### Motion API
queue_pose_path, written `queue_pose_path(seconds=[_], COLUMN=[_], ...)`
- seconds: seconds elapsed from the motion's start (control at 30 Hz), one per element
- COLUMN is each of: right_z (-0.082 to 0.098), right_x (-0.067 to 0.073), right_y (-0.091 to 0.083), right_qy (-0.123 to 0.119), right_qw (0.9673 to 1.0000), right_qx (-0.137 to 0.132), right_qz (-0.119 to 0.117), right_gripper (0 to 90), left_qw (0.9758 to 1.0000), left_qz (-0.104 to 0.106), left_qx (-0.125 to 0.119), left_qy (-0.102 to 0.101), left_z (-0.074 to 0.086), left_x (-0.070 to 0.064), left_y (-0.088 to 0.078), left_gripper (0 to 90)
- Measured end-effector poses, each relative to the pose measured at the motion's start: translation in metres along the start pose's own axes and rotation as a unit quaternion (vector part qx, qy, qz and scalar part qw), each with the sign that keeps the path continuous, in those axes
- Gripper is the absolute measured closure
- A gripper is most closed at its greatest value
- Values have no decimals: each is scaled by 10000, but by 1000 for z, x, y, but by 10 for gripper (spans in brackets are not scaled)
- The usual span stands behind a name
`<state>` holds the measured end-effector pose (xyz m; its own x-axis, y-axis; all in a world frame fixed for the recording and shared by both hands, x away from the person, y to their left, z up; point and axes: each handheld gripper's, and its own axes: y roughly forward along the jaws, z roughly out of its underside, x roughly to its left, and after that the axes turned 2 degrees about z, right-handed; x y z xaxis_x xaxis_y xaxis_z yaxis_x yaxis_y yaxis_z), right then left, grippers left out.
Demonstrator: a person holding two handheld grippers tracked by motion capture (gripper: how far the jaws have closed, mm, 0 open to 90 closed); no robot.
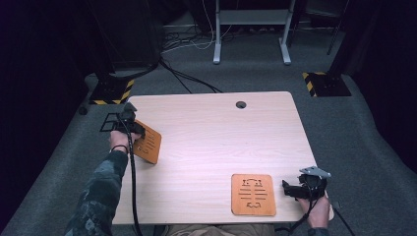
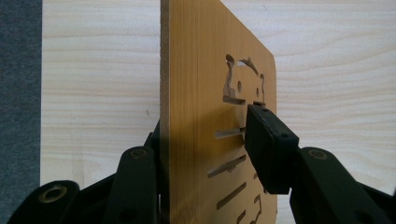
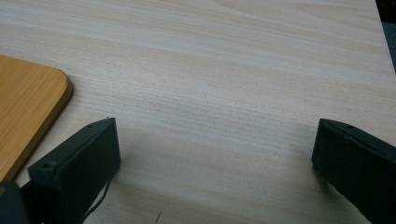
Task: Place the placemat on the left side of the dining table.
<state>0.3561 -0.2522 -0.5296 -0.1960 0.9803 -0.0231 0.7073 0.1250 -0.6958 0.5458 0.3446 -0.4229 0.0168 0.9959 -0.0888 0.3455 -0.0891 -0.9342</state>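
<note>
While the left gripper (image 1: pixel 129 123) holds one wooden cut-out board (image 1: pixel 147 142) clamped by its edge, with a jaw pressed to each face, the board stands tilted off the table (image 1: pixel 211 132) at the near-left side. In the left gripper view the panel (image 2: pixel 210 112) rises on edge between the jaws, its slots and animal-shaped opening facing the right-hand pad.

The second wooden board (image 1: pixel 253 194) lies flat on the table just left of the right gripper (image 1: pixel 290 189). That gripper's jaws stand spread wide with nothing between them; in the right gripper view a rounded corner of the flat board (image 3: pixel 28 107) sits just beyond the left-hand jaw, apart from it.

Judgement: the step in hand is a lift or carry of the first board; it is well apart from the second. The next move probably calls for bringing the held board across toward the flat one, keeping the clamp firm so the thin panel does not pivot. Whether the boards are to be stacked cannot be settled from here.

Containers: none on the table; the boards hold nothing in their cut-outs.
</note>
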Motion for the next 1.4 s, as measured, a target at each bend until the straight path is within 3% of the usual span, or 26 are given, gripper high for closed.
queue_pose_path(seconds=[0.27,0.4,0.67,0.83,1.2,1.4], right_z=[0,0,0,0,0,0], right_x=[0,0,0,0,0,0], right_y=[0,0,0,0,0,0], right_qy=[0,2,2,2,-2,-1], right_qw=[10000,10000,10000,10000,10000,10000], right_qx=[-2,-4,-4,-5,-3,-5], right_qz=[-4,-4,-5,-4,-5,-4], right_gripper=[2,3,3,3,2,2], left_qw=[10000,9998,9980,9972,9983,9994], left_qz=[41,153,471,550,461,310], left_qx=[-31,-54,-104,-142,-152,-68], left_qy=[-68,-115,-404,-477,-308,-151], left_z=[1,2,5,5,8,8], left_x=[3,6,15,16,16,15], left_y=[2,4,12,16,24,25], left_gripper=[562,559,541,533,452,389])
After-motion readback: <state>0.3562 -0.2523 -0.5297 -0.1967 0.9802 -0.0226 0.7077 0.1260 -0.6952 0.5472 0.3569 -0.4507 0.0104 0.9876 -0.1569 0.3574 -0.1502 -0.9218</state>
